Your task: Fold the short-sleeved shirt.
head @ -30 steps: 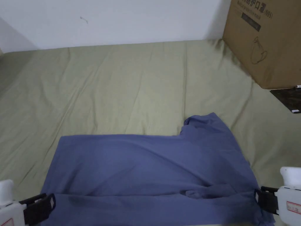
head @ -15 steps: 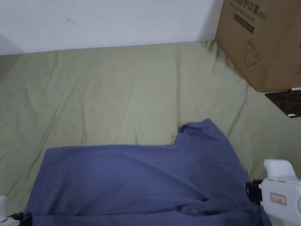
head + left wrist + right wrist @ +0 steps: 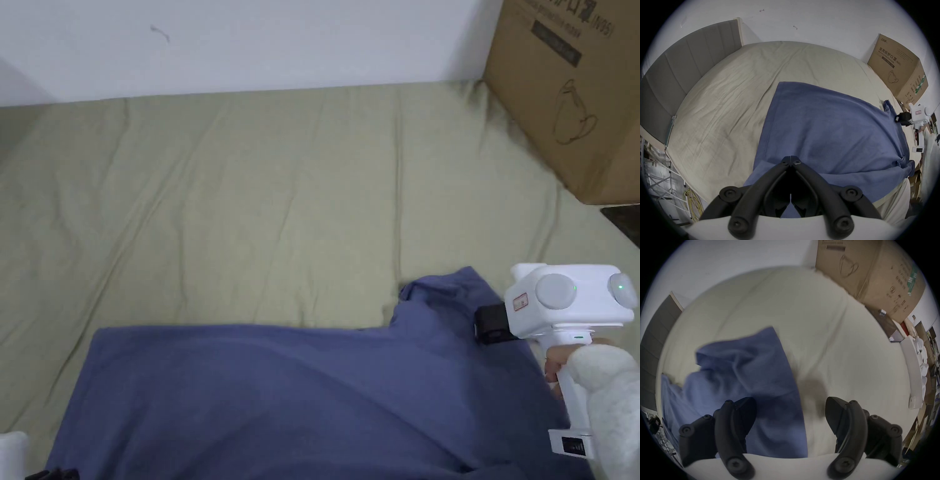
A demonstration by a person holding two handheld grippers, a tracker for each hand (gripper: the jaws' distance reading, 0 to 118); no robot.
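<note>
Head view: the blue shirt [image 3: 300, 400] lies spread on the bed [image 3: 250, 206], its far sleeve [image 3: 444, 300] bunched up. The right gripper [image 3: 484, 324], white-bodied and held by a hand [image 3: 553, 369] in a pale fuzzy cuff, sits at the shirt's right edge just beside that sleeve; the state of its fingers cannot be told from here. A cardboard box [image 3: 569, 94] stands on the bed's far right corner, well beyond the fingers.

Left gripper view: the left gripper [image 3: 791, 158] has its fingers [image 3: 784, 164] pressed together, tips meeting over the shirt's near hem; whether cloth is pinched between them cannot be told. The shirt stretches away ahead of the fingers. A grey headboard [image 3: 680, 73] lies far left; the box sits far right.

Right gripper view (blurred): the fingers [image 3: 743, 415] are spread wide. The shirt's right edge runs between them; the left finger is over blue cloth, the right one over bare bed sheet. The box stands ahead and to the right.
</note>
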